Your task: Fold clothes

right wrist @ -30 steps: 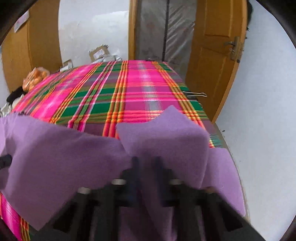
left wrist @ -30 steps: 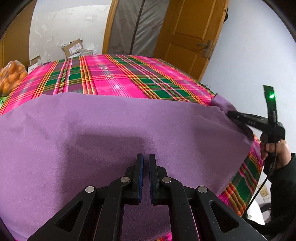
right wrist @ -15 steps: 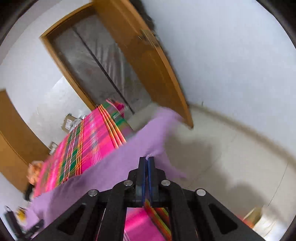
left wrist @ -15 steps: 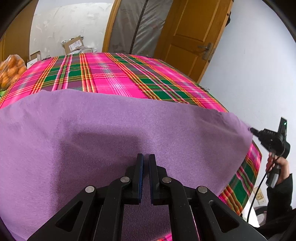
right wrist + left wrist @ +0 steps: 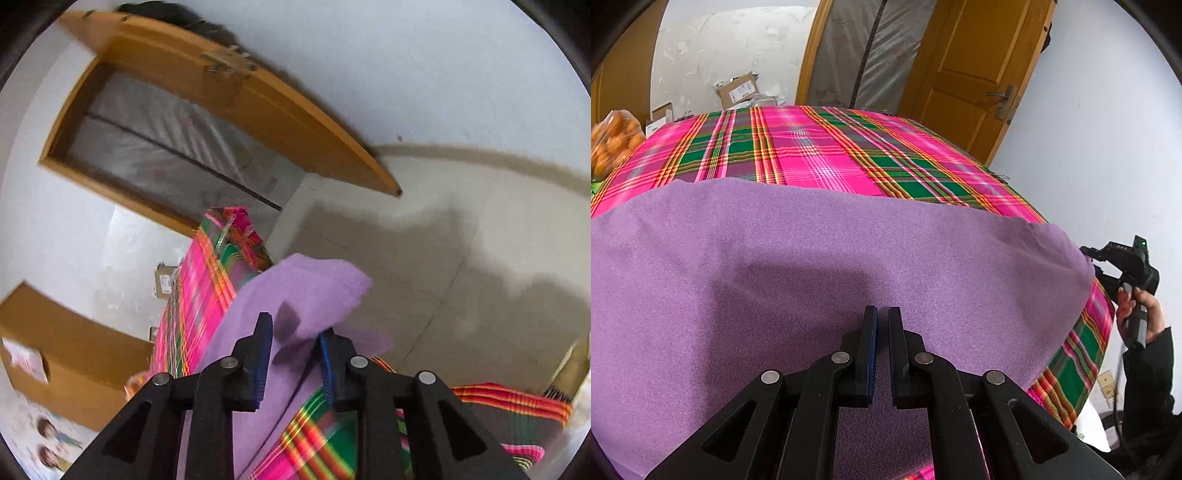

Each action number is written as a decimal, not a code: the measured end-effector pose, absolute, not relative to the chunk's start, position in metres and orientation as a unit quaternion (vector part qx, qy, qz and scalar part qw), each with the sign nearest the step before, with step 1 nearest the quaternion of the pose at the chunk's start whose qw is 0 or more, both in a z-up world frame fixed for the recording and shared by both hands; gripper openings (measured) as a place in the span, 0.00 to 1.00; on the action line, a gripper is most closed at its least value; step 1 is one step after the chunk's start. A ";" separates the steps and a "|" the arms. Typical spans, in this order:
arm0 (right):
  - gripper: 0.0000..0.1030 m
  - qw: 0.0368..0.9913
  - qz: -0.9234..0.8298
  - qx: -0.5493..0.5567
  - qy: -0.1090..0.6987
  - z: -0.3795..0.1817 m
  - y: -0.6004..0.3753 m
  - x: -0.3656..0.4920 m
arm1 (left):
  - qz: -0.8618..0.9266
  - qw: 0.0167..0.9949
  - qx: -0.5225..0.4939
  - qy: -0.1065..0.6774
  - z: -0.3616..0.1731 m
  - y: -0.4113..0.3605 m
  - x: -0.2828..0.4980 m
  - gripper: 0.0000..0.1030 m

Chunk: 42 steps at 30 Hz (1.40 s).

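Garment: a plain purple fleece-like cloth [image 5: 798,280] lies spread across the near part of the table, its far edge running straight across the plaid; its right corner hangs past the table's right edge.
Table cover: a pink, green and orange plaid tablecloth [image 5: 820,155] covers the whole tabletop and drops over the sides.
Left gripper [image 5: 882,314]: black two-finger tongs with blue pads, seen from behind in the left wrist view. The jaws stand nearly together, with only a thin slit between the pads. The tips sit over the near part of the purple cloth; whether a fold of it is pinched there cannot be told.
Right gripper [image 5: 295,328]: the same kind of tongs, rolled to one side so that its own view shows the room tilted. Its jaws have just been opening and now stand apart. The corner of the purple cloth lies between them, loose, and the pads do not press on it.
Right hand [image 5: 1137,310]: it grips the right tool's handle at the table's right edge, a dark sleeve [image 5: 1145,373] below it.
Background: an orange-brown wooden door [image 5: 979,66] stands open; cardboard boxes [image 5: 737,88] sit beyond the table; a bag of orange fruit [image 5: 613,140] is at far left.
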State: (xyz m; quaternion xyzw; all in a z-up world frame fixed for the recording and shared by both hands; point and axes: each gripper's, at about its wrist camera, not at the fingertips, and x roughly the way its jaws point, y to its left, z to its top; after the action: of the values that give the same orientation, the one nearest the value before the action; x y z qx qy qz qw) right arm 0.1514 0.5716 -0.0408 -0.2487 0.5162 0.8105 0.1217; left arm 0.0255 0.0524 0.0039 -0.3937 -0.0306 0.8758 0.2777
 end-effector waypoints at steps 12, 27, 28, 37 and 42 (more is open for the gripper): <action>0.03 0.120 0.807 -0.235 0.528 -0.060 0.592 0.166 | 0.879 0.271 -0.391 -0.020 0.005 0.055 0.029 0.05; 0.16 0.157 0.826 -0.251 0.480 -0.038 0.599 0.174 | 0.881 0.267 -0.390 -0.011 0.006 0.055 0.031 0.05; 0.21 0.172 0.827 -0.248 0.475 -0.033 0.603 0.175 | 0.881 0.267 -0.390 -0.012 0.006 0.055 0.030 0.05; 0.39 0.082 0.864 -0.309 0.389 -0.007 0.605 0.122 | 0.882 0.266 -0.389 -0.013 0.006 0.056 0.030 0.05; 0.39 0.018 0.869 -0.352 0.347 -0.003 0.572 0.086 | 0.882 0.265 -0.389 -0.012 0.005 0.057 0.031 0.05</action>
State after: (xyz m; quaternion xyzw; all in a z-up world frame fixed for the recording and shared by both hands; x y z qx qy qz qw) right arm 0.0857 0.5722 -0.0028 -0.3524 0.3469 0.8690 0.0184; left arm 0.0306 0.0569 0.0053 -0.3887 -0.0116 0.8823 0.2654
